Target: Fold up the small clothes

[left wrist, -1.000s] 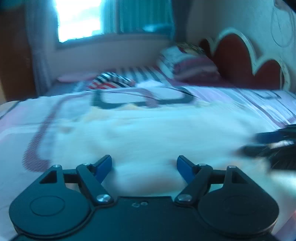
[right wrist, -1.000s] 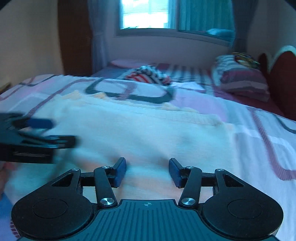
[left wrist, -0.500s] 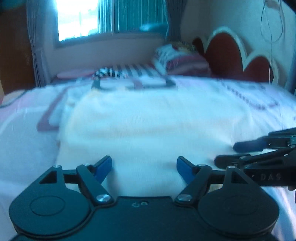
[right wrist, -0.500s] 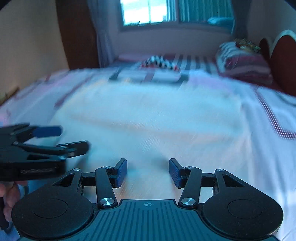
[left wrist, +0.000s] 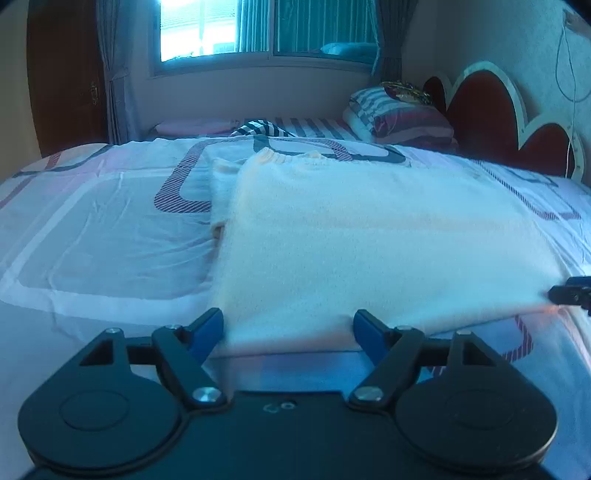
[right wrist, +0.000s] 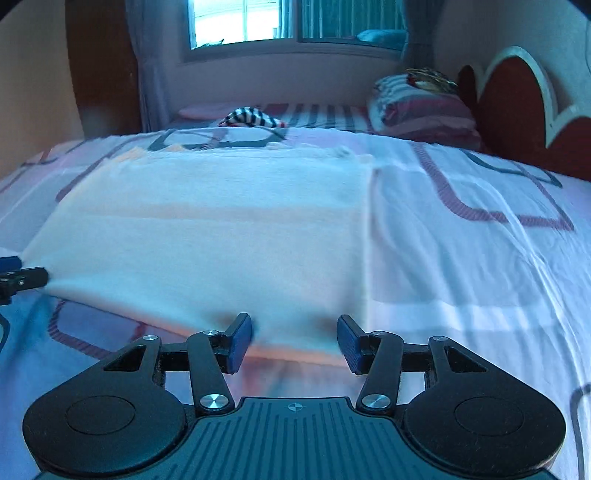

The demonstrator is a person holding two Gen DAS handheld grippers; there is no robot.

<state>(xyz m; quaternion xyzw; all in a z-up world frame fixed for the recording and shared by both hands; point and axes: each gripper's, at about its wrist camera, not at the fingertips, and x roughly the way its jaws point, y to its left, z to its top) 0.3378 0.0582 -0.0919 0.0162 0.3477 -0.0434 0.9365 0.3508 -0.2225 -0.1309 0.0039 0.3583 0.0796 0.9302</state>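
Both jaw pairs spread wide, nothing clamped between them. Left gripper (left wrist: pixel 288 326) parked at near left corner of cream garment (left wrist: pixel 369 236); left blue pad (left wrist: pixel 207 328) just beside the garment's left edge, right pad level with the near hem, cloth edge between the fingers; contact cannot be told. Right gripper (right wrist: pixel 294 341) parked at near right corner of same garment (right wrist: pixel 214 229), hem between its blue pads (right wrist: pixel 240 341), likewise not pinched. Right gripper's tip visible at far right of left wrist view (left wrist: pixel 570 295), at the hem; left gripper's tip at far left of right wrist view (right wrist: pixel 22 278).

Garment flat on the bed (left wrist: pixel 103 236), folded into a rough rectangle. Ribbed neck opening (left wrist: pixel 288 155) at far end, pointing toward window (left wrist: pixel 229 29); near hem toward the grippers and the bed's near edge. Which axis is longer: cannot tell through the fisheye. Narrow strip of cloth showing beside the left edge.

Beyond garment: striped cloth bundle (right wrist: pixel 251 117), pillows (left wrist: pixel 402 114) at the red headboard (left wrist: pixel 491 122), on the right.
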